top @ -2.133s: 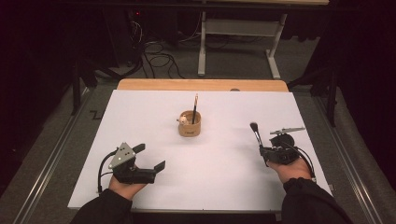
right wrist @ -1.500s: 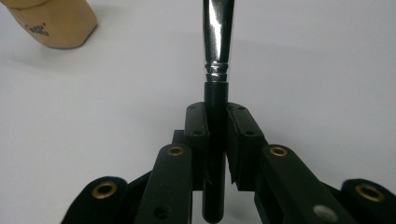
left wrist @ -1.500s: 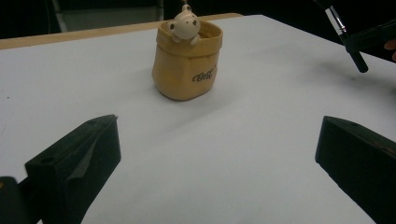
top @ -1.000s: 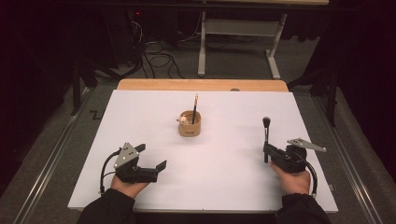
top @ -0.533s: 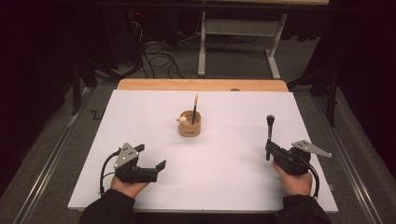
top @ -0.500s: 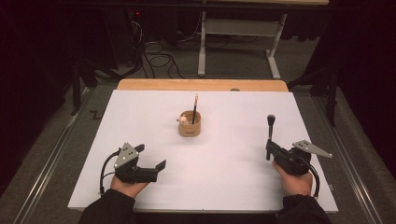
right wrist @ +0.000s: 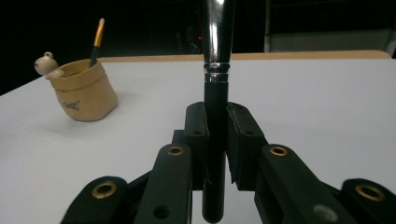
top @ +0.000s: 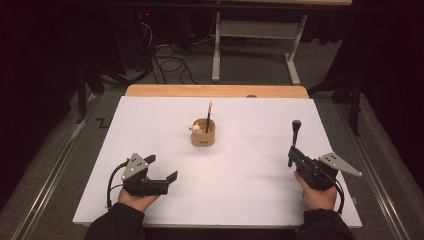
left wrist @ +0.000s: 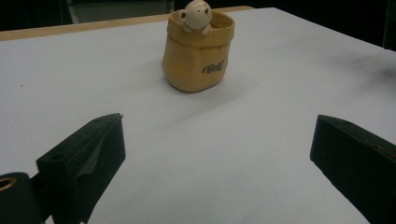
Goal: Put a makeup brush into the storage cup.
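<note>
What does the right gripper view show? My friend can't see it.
The right gripper clamps a black makeup brush upright by its handle. Behind, at left, a tan pouch-shaped holder with a little bear stands on the white table.

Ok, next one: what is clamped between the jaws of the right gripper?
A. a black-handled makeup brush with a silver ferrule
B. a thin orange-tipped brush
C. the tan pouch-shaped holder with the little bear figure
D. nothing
A: in the right gripper view the right gripper has its jaws pressed on the black-handled makeup brush with a silver ferrule, which stands upright; the tan pouch-shaped holder sits apart at mid-table.
</note>
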`<state>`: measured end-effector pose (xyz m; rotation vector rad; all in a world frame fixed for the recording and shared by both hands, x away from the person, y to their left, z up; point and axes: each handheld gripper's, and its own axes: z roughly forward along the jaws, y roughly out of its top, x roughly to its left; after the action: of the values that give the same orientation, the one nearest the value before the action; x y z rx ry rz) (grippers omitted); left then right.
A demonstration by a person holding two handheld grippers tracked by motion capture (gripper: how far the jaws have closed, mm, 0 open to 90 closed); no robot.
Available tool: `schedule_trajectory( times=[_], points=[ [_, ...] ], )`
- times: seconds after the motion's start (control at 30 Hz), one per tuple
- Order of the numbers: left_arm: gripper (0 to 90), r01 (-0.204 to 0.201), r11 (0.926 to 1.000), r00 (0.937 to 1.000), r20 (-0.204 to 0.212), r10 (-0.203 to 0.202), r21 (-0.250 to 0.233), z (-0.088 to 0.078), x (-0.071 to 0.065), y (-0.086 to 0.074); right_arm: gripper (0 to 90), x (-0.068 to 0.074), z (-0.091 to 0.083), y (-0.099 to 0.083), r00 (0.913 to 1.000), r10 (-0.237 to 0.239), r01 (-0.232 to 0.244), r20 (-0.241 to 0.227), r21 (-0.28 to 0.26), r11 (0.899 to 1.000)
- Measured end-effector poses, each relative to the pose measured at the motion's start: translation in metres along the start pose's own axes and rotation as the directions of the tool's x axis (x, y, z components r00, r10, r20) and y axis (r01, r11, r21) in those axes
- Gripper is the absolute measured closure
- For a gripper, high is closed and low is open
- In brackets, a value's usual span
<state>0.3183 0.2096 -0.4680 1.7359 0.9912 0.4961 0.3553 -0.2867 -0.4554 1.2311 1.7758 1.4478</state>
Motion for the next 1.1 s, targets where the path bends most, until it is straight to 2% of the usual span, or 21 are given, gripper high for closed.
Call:
schedule_trajectory(
  times=[0.17, 0.3, 0.43, 0.53, 0.7, 0.87, 1.1],
  points=[
    [6.4, -0.002, 1.0, 1.0, 0.004, 0.002, -0.005, 0.0, 0.0, 0.0, 81.2, 0.004, -0.002, 0.001, 0.9995, -0.031, 0.03, -0.01, -0.051, 0.998],
    [6.9, -0.002, 1.0, 1.0, 0.005, 0.002, -0.006, 0.0, -0.001, 0.0, 81.2, 0.006, -0.003, 0.001, 0.9991, -0.04, 0.039, -0.012, -0.069, 0.997],
    [7.0, -0.003, 0.9998, 1.0, 0.0, 0.003, -0.018, 0.0, -0.001, 0.0, 81.2, 0.005, -0.003, 0.001, 0.999, -0.042, 0.041, -0.014, -0.069, 0.997],
    [7.0, -0.003, 0.9998, 1.0, -0.001, 0.003, -0.02, -0.001, -0.001, 0.0, 81.2, 0.006, -0.002, 0.001, 0.9988, -0.039, 0.037, -0.031, -0.063, 0.997],
    [7.2, -0.009, 0.9998, 0.9999, 0.013, 0.009, -0.017, 0.002, -0.003, 0.001, 81.2, 0.008, -0.002, 0.001, 0.9982, -0.041, 0.038, -0.044, -0.06, 0.997],
    [6.8, 0.008, 0.9993, 0.9996, 0.027, -0.007, -0.037, 0.005, -0.007, 0.013, 81.2, 0.008, -0.002, 0.001, 0.9973, -0.046, 0.043, -0.057, -0.057, 0.997],
    [6.5, -0.016, 0.9982, 0.9987, 0.047, 0.018, -0.058, 0.016, -0.018, 0.03, 81.3, 0.01, -0.002, 0.001, 0.9964, -0.053, 0.049, -0.066, -0.059, 0.997]
  ],
)
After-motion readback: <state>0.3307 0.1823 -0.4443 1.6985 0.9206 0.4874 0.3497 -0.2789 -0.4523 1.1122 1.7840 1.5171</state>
